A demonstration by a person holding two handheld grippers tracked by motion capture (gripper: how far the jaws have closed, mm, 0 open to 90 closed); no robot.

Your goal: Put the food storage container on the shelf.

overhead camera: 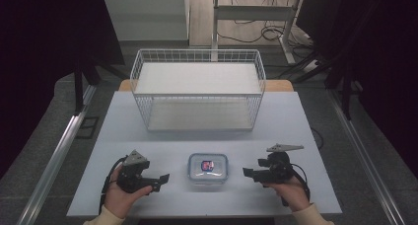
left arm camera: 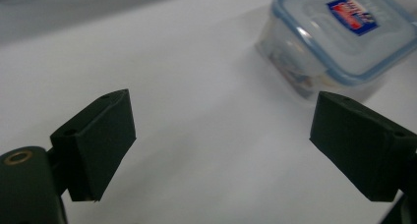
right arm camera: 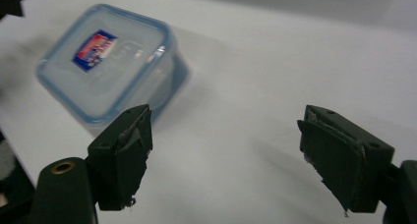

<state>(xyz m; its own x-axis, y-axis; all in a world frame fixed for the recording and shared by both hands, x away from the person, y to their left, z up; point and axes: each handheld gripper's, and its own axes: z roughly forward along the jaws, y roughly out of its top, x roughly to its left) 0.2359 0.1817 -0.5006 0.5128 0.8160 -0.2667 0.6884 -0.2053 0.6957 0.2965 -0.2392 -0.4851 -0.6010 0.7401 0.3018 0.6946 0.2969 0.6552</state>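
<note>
Clear plastic makes up the food container (overhead camera: 208,168), a small squarish box with rounded corners, a see-through lid edged in a blue seal and a little red-and-blue label stuck on the lid's middle. Going from left to right in the high view: the left gripper (overhead camera: 161,179) sits in the person's left hand near the front edge of the white table (overhead camera: 296,126), its black jaws spread apart with nothing between them and pointed toward the box; then comes the container, standing flat on the table between the two tools and touched by neither; then the right gripper (overhead camera: 248,172), held in the right hand, jaws likewise parted and empty, aimed back at the box from the other side. In the left gripper view the box (left arm camera: 339,37) lies up and to the right, beyond the right jaw, with something dim showing through its wall that I cannot make out. In the right gripper view it (right arm camera: 110,62) lies up and to the left, just past the left jaw. Behind the container, farther up the table, stands a white wire basket (overhead camera: 197,89).
</note>
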